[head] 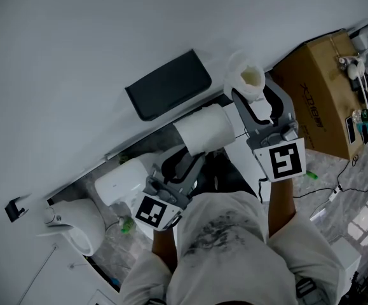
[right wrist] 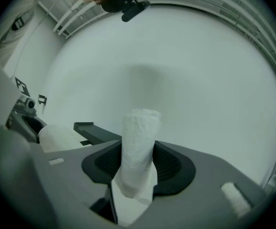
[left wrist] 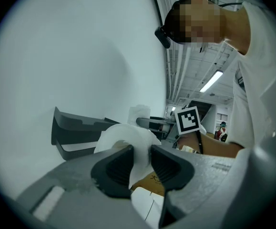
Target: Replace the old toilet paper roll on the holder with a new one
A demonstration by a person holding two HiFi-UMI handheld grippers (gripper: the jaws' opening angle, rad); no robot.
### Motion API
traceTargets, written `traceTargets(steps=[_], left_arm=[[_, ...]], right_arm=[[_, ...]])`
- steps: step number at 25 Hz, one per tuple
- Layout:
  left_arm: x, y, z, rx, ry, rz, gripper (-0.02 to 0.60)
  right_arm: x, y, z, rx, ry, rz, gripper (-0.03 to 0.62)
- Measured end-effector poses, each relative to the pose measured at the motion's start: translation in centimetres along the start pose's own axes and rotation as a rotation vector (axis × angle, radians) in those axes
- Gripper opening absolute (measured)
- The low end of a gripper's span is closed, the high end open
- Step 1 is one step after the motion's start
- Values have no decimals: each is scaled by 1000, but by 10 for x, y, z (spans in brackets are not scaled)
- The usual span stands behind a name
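Observation:
A full white toilet paper roll (head: 204, 129) hangs in front of the wall, with my left gripper (head: 182, 164) shut on it; its pads pinch the roll's wall (left wrist: 128, 144) in the left gripper view (left wrist: 140, 163). My right gripper (head: 252, 105) is shut on a thin, squashed old roll (head: 247, 80), which stands upright between the jaws (right wrist: 138, 142), (right wrist: 138, 168). The dark holder (head: 168, 85) is fixed to the wall, above and left of both rolls, with nothing on it (left wrist: 78, 128) (right wrist: 94, 131).
A white toilet (head: 75, 224) and its tank (head: 125, 178) stand below left. A cardboard box (head: 320, 97) with small items on it stands at the right by the wall. Cables lie on the marbled floor (head: 355, 196).

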State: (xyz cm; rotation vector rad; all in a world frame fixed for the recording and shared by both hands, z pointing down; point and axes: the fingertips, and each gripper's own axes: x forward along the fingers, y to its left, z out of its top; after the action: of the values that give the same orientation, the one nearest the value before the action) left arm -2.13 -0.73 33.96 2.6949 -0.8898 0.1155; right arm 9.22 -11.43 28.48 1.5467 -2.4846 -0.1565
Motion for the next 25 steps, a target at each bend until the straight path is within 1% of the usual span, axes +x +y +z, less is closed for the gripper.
traceTargets(steps=[7,15,25], left_arm=[[7,-2,-8,-3,10,-6,130],[12,7,-27,5,31,33,130],[14,21,-45,-6,36,64,130]], right_arm=[[1,1,-26,-1,51,20,195],[8,9,-56,-12,101,56,195],[25,26,-87,-80,160,107,195]])
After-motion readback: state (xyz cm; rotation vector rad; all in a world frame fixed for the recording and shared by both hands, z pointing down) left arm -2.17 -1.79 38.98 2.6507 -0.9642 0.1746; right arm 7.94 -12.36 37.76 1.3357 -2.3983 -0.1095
